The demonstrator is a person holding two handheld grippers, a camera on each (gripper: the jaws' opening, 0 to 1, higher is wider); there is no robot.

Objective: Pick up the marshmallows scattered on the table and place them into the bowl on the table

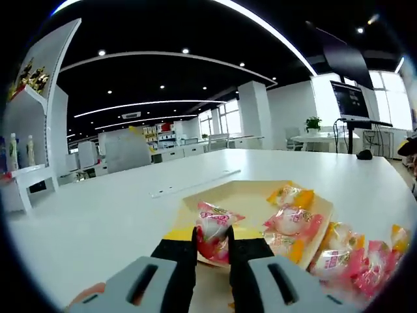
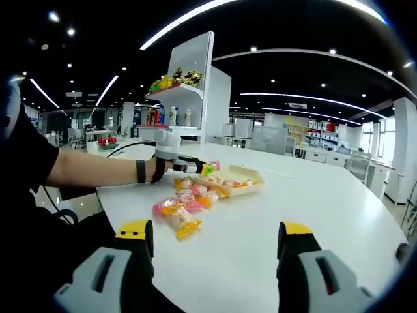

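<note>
Left tool (image 1: 212, 242) pinching a marshmallow (image 1: 215, 229) at the bowl (image 1: 251, 195) edge.
Right tool (image 2: 215, 240) spread wide over bare bench (image 2: 260, 222); loose marshmallows (image 2: 177, 214) beside bowl.

The left gripper (image 1: 212, 251) has two black fingers (image 1: 181, 261) with yellow patches at their upper outer corners. Each finger sits on a light grey moulded block with a dark slanted slot cut into it. An orange edge shows at the lower left of the grey body.

The right gripper (image 2: 216, 238) has the same build: black fingers capped in yellow (image 2: 135, 229), set on grey blocks with dark slots.

In the right gripper view the person wears a black short sleeve (image 2: 26, 163) and a black band (image 2: 141, 171) on the wrist. That hand carries the other gripper, which has a white rounded housing above a black part with a yellow tip.
</note>
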